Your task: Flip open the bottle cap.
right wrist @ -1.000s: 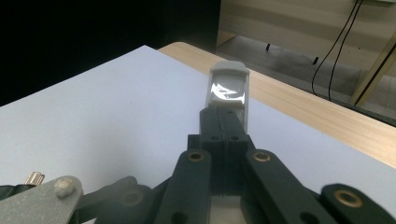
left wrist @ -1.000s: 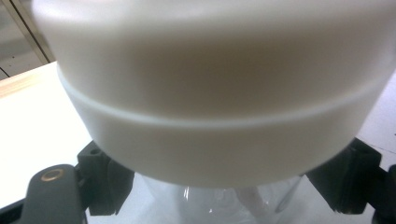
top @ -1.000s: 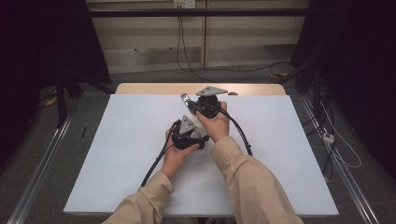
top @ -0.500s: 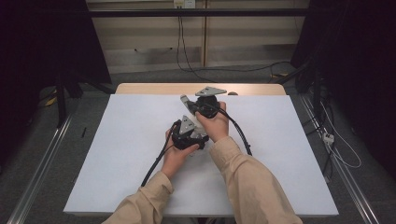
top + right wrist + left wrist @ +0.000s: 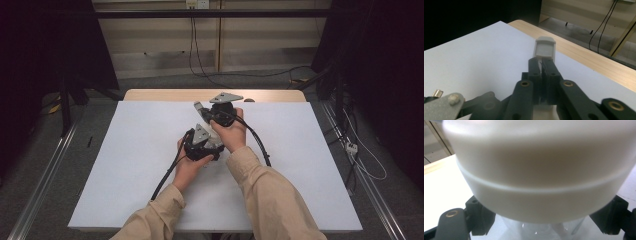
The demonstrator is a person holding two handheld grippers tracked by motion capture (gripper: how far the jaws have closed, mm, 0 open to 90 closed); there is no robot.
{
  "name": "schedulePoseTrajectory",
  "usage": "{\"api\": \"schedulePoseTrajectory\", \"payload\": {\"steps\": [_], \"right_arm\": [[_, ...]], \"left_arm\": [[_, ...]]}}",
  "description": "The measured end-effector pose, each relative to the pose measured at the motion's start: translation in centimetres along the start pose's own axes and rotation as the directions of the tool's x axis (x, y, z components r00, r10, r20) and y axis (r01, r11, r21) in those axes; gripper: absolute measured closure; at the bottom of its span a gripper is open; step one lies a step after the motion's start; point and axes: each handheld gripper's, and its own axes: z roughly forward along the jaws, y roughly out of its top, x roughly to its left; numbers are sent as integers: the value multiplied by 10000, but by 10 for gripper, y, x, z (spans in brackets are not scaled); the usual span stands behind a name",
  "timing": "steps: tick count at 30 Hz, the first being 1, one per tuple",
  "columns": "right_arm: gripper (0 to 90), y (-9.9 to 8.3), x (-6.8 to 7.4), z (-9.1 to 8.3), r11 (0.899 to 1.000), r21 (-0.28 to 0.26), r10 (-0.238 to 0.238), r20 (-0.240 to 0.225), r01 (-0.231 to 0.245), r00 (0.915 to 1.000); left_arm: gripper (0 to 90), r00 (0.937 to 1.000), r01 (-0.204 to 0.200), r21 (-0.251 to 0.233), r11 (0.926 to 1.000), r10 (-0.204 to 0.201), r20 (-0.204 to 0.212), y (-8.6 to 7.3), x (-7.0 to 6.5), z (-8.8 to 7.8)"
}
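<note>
White-lidded clear container point(image 5: 541, 182) pinched in left gripper point(image 5: 202, 145), jaws flanking its sides at 9 and 3 o'clock, table centre. Right gripper point(image 5: 200, 107), at 1 o'clock from the left one, has jaws nearly together on a small grey flat piece point(image 5: 545, 48); they've just eased open slightly. White table point(image 5: 125, 165) underneath.

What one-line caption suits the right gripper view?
Right gripper jaws pinch a small grey piece above the white table.

Lab: white-topped table point(image 5: 125, 165), dark curtains point(image 5: 45, 55), floor cables point(image 5: 360, 160).
</note>
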Motion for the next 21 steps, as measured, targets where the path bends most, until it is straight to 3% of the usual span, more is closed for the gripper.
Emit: {"api": "schedulePoseTrajectory", "payload": {"steps": [4, 9, 13, 16, 18, 21], "right_arm": [[800, 0, 1, -3, 9999, -152, 18, -64, -19, 10000], [694, -2, 2, -9, 9995, -274, 136, -178, -140, 9998], [578, -4, 2, -17, 9987, -483, 148, -246, -160, 9996], [483, -5, 4, -28, 9974, -629, 313, -612, -352, 9976], [422, -7, 5, -35, 9968, -756, 218, -655, -268, 9976], [342, -14, 3, -48, 9944, -901, 470, -844, -546, 9953]], "left_arm": [[170, 10000, -83, 25, 10000, 83, 44, 0, 0, -1], [151, 9988, 398, 39, 9992, -399, 277, -2, 4, -6], [140, 9978, 537, 114, 9985, -540, 375, -4, 6, -13], [134, 9977, 531, 107, 9985, -535, 427, -4, 7, -22], [128, 9982, 378, 196, 9991, -386, 456, -4, 9, -31], [127, 9977, 441, 111, 9990, -446, 511, -2, 11, -43]]}}
